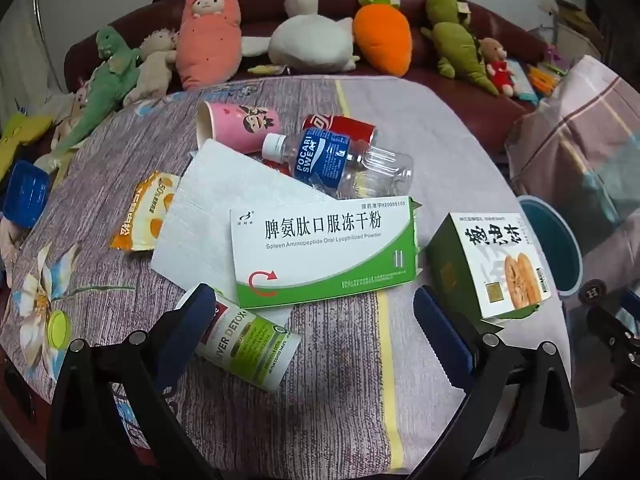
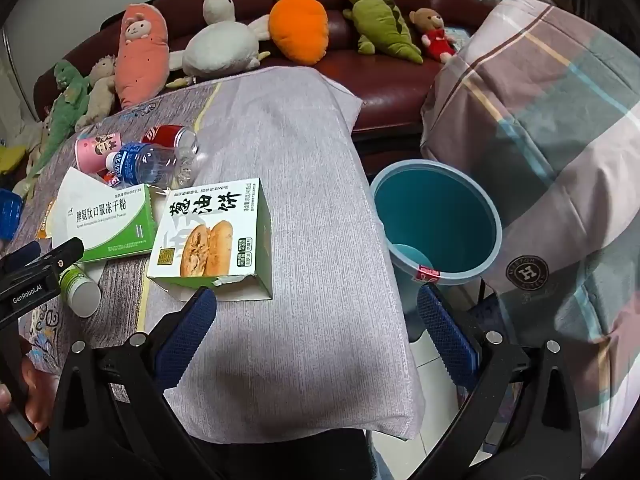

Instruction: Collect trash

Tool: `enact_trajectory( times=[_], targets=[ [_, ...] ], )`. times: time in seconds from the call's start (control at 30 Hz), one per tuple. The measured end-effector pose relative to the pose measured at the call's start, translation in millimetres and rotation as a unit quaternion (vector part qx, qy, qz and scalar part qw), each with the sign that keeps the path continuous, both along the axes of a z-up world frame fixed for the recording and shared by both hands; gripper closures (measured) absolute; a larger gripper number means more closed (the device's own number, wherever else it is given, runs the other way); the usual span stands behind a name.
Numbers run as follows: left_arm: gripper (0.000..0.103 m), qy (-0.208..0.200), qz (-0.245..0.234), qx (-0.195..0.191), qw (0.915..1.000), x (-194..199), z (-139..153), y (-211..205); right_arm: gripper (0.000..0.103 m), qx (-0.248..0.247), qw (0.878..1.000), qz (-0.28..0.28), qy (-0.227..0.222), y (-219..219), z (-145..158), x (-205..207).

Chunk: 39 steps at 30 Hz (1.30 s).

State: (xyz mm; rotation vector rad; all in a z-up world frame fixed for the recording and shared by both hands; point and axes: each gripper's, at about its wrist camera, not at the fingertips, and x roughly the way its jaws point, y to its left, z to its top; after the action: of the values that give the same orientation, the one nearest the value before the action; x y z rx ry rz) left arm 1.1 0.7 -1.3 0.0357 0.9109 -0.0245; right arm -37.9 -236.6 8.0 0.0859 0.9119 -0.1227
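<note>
- Your left tongs stand spread wide with nothing between them, low over the near part of the surface, which is draped in a striped cloth.
- Your right tongs are likewise spread apart and bare, above the cloth's pale right side, with one finger over the cloth and the other out past its edge.
- Just beside your left tongs' left finger lies a white pill bottle with a green label, on its side.
- Ahead of it the green-and-white medicine box rests on a white paper sheet, its near corner overlapping the pill bottle.
- A green pancake box stands just right of the medicine box, near your right tongs' left finger.
- Farther back you have a clear plastic bottle with a blue label, touching a red can and a pink paper cup; an orange snack wrapper lies left of the paper.
- The teal bin sits off the surface's right edge, lower down, mouth up.
- Plush toys line the dark red sofa behind.
</note>
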Motion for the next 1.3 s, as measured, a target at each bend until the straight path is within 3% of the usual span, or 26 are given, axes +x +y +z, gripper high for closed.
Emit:
enact_trajectory(
  times=[1.3],
  targets=[
    [0.004,-0.016,-0.020,-0.012,0.9996,-6,14,2,0.006,-0.007,1.000,-0.003,-0.014,-6,17,-1]
  ],
)
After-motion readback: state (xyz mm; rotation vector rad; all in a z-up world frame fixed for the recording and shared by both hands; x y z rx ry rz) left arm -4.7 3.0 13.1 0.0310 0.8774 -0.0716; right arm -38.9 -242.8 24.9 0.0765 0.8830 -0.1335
